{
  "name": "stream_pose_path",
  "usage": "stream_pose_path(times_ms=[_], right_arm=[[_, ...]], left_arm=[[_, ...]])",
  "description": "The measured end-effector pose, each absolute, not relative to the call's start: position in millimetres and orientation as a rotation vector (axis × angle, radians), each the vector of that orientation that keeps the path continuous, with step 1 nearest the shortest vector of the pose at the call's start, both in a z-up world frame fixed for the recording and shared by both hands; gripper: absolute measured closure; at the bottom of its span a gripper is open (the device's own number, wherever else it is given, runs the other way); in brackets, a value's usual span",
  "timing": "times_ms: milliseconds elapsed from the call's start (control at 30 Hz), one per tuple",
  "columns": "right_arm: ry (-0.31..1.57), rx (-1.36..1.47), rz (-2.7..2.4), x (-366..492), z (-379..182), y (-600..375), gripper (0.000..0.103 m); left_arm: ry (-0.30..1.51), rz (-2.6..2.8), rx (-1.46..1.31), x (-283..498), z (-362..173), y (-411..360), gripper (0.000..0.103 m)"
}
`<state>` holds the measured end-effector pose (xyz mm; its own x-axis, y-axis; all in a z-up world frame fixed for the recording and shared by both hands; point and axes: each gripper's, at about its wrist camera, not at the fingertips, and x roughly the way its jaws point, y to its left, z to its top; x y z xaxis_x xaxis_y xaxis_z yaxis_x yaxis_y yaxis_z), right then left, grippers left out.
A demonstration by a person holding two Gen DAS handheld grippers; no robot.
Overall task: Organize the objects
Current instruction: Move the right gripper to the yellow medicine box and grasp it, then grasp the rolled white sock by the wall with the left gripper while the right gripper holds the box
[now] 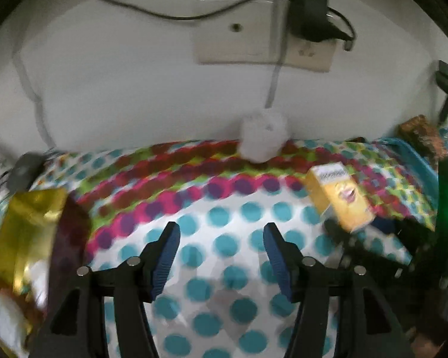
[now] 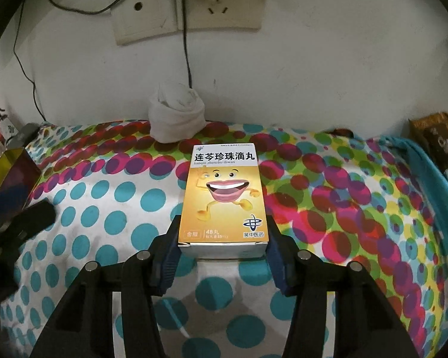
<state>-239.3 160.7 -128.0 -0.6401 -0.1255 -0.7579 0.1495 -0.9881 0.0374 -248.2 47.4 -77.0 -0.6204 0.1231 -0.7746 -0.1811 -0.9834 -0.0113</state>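
Observation:
A yellow medicine box (image 2: 224, 191) with a cartoon mouth lies on the dotted bedsheet (image 2: 104, 214). My right gripper (image 2: 223, 220) is shut on its near end, blue pads against both long sides. In the blurred left wrist view the same box (image 1: 339, 197) shows at the right. My left gripper (image 1: 221, 226) hangs open over bare sheet (image 1: 224, 268) with nothing between its fingers. A gold-sided box (image 1: 27, 232) stands just to its left, also visible as the gold box (image 2: 9, 170) at the left edge of the right wrist view.
A rolled white cloth (image 2: 176, 119) sits against the wall behind the medicine box. Wall sockets (image 2: 218, 6) with plugs and cables hang above it. A brown snack packet (image 2: 439, 146) and a blue band (image 2: 427, 161) lie at the right edge.

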Motion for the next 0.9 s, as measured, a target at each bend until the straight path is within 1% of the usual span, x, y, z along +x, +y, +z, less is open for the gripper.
stream_pose_path(times_ms=[33, 67, 167, 300, 433, 567, 900], right_arm=[[0.028, 1.263, -2.709, -238, -129, 162, 0.054], [0.008, 1.278, -2.709, -235, -130, 165, 0.055], [-0.009, 1.278, -2.713, -223, -129, 169, 0.055], [0.020, 1.283, -2.723, -211, -127, 170, 0.055], [0.038, 1.295, -2.729, -213, -126, 170, 0.054], [0.046, 1.297, -2.730, -213, -126, 169, 0.054], [0.045, 1.298, -2.727, -215, -126, 169, 0.054]], left_arm=[[0.095, 2.677, -1.268, -253, -77, 50, 0.035], [0.077, 2.667, -1.257, -260, -75, 51, 0.026], [0.061, 2.664, -1.248, -278, -75, 55, 0.025], [0.061, 2.637, -1.280, -306, -80, 62, 0.025], [0.092, 2.588, -1.268, -318, -86, 72, 0.025], [0.064, 2.516, -1.280, -328, -90, 78, 0.025], [0.078, 2.499, -1.308, -360, -95, 90, 0.025]])
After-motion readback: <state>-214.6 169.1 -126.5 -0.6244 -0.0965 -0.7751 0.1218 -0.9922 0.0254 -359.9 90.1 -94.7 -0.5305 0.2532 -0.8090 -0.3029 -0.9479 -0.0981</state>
